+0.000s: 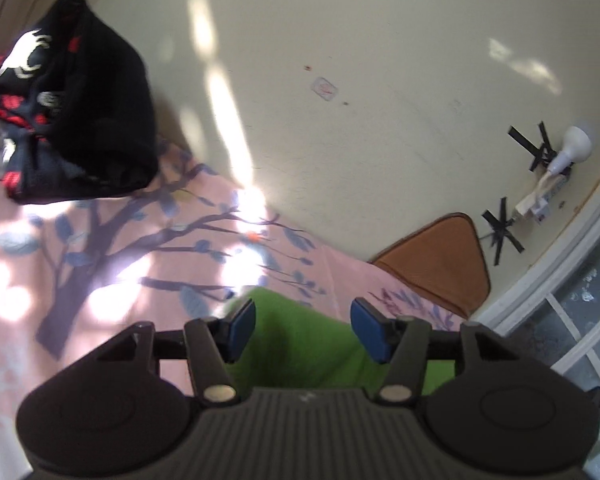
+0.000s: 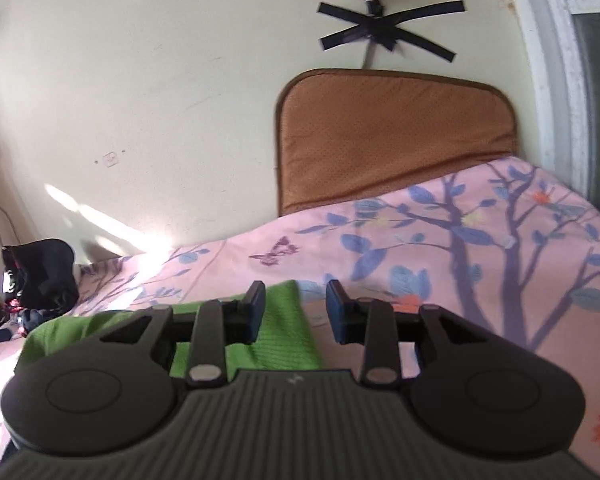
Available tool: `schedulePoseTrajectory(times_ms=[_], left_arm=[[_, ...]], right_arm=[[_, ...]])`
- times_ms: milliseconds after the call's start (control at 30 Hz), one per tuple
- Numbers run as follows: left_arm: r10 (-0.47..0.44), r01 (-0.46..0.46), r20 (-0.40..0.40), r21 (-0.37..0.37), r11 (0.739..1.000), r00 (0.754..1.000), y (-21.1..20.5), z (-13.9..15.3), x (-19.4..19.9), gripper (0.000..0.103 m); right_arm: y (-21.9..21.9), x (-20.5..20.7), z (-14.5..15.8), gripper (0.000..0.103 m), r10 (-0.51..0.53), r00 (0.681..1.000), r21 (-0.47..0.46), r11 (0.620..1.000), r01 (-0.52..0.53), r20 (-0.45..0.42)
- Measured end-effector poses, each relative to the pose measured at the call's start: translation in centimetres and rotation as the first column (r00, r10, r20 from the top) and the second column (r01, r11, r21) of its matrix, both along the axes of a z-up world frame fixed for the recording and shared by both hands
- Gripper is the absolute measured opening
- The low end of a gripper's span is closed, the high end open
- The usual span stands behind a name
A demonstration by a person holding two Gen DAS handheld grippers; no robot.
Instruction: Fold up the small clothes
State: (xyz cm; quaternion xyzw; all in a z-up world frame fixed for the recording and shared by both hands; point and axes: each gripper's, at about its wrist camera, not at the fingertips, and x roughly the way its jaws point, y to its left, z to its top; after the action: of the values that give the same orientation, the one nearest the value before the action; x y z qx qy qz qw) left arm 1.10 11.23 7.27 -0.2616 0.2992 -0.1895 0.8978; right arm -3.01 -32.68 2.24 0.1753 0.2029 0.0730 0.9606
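A green knit garment (image 1: 300,344) lies on the pink tree-print bedsheet (image 1: 100,264), right under my left gripper (image 1: 302,330). The left gripper is open and empty, its blue pads apart above the cloth. In the right wrist view the same green garment (image 2: 284,336) lies under the left finger of my right gripper (image 2: 296,312), its right edge near the gap. The right gripper is open and empty, just above the sheet (image 2: 480,248). A dark pile of clothes (image 1: 72,120) with red and white print sits against the wall; it also shows in the right wrist view (image 2: 40,276).
A cream wall (image 1: 360,80) bounds the bed's far side. A brown cushion (image 2: 392,136) leans on it. Taped cables and a white plug (image 1: 572,148) sit on the wall. A window frame (image 2: 556,80) stands to the right.
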Motion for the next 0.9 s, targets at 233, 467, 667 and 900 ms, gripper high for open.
schedulePoseTrajectory(times_ms=[233,467,667,900], left_arm=[[-0.043,0.03,0.035,0.303,0.953,0.998,-6.5,-4.3,5.3,0.042],[0.014,-0.017,0.011,0.381,0.924,1.0,-6.1,-6.3,8.0,0.006],[-0.001,-0.031,0.071,0.449,0.893,0.997,-6.6,-5.4,5.7,0.007],[-0.016,-0.028,0.118,0.362,0.932,0.993,-0.9,-2.8,-5.8,0.074]], right_arm=[[3.9,6.2,-2.3,0.028,0.056,0.992,-0.07,0.996,-0.064,-0.112],[-0.1,6.5,-4.8,0.0,-0.018,0.987,0.097,0.995,0.033,-0.159],[-0.9,3.5,-4.1,0.011,-0.025,0.987,0.187,0.981,0.055,-0.158],[-1.9,-8.6,-3.8,0.031,0.219,0.969,0.205,0.96,-0.193,-0.112]])
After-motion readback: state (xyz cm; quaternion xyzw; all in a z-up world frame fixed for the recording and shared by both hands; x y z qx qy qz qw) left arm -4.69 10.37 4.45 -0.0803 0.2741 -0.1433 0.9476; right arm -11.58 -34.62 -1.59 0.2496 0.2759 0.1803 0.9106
